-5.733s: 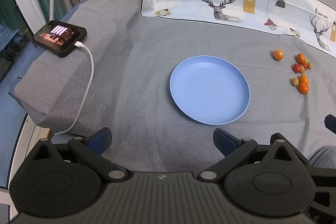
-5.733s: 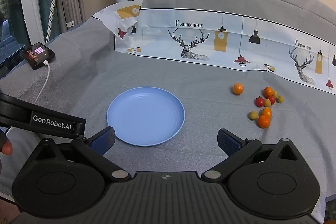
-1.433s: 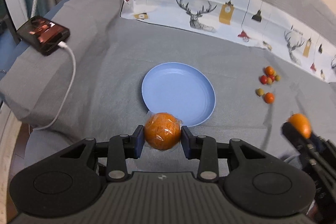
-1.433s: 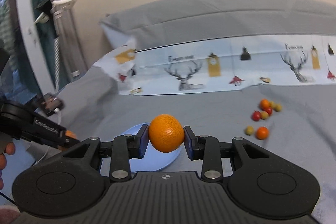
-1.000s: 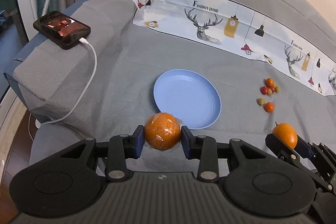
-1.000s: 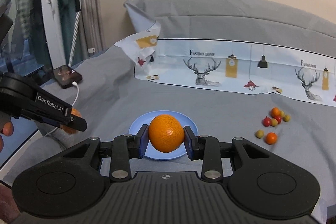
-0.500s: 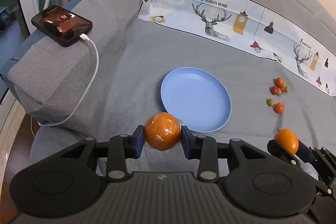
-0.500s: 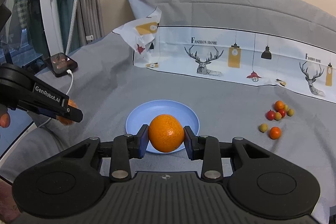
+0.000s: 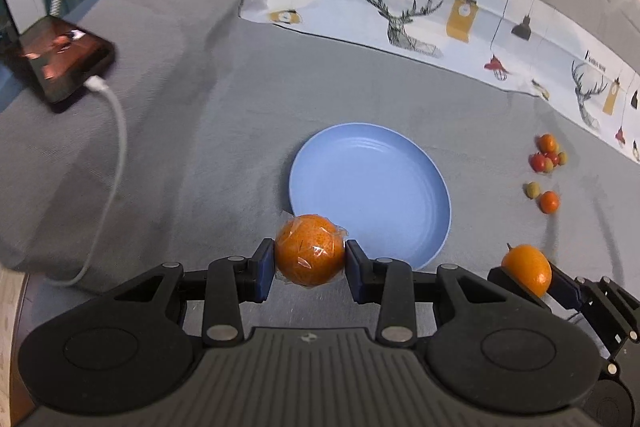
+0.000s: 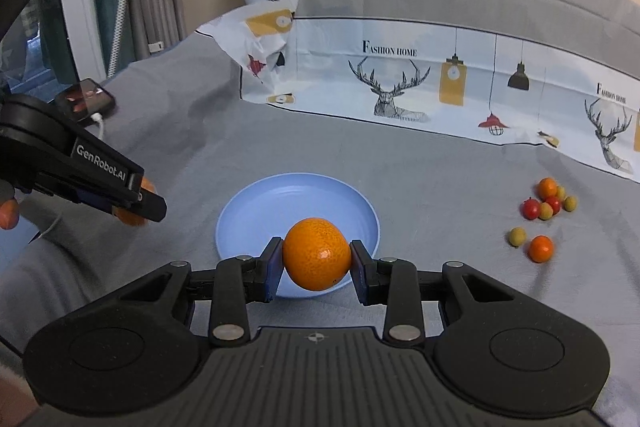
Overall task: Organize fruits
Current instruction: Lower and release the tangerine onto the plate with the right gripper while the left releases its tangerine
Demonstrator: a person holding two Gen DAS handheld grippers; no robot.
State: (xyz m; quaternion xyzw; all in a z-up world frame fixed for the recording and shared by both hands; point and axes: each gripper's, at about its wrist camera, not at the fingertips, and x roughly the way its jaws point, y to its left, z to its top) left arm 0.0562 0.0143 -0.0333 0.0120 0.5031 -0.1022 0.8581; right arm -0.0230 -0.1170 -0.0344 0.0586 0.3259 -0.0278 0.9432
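Observation:
My left gripper point(image 9: 310, 265) is shut on a plastic-wrapped orange point(image 9: 310, 249), held just before the near left rim of the blue plate point(image 9: 372, 183). In the right wrist view my right gripper point(image 10: 316, 261) is shut on a bare orange point(image 10: 317, 253) over the near rim of the same plate point(image 10: 296, 203). The right gripper's orange point(image 9: 526, 269) also shows at the lower right of the left wrist view. The left gripper's orange point(image 10: 134, 211) peeks out beside its fingers at the left of the right wrist view. Several small red, orange and yellow fruits point(image 10: 546, 205) lie right of the plate.
A grey cloth point(image 9: 200, 115) covers the surface. A phone point(image 9: 56, 57) with a white cable point(image 9: 116, 163) lies at the far left. A printed deer-pattern sheet point(image 10: 440, 79) stands along the back. A person's fingertip point(image 10: 8, 213) shows at the left edge.
Both grippers have come forward and down toward the plate, each still holding its orange. The plate and small fruits look larger and nearer.

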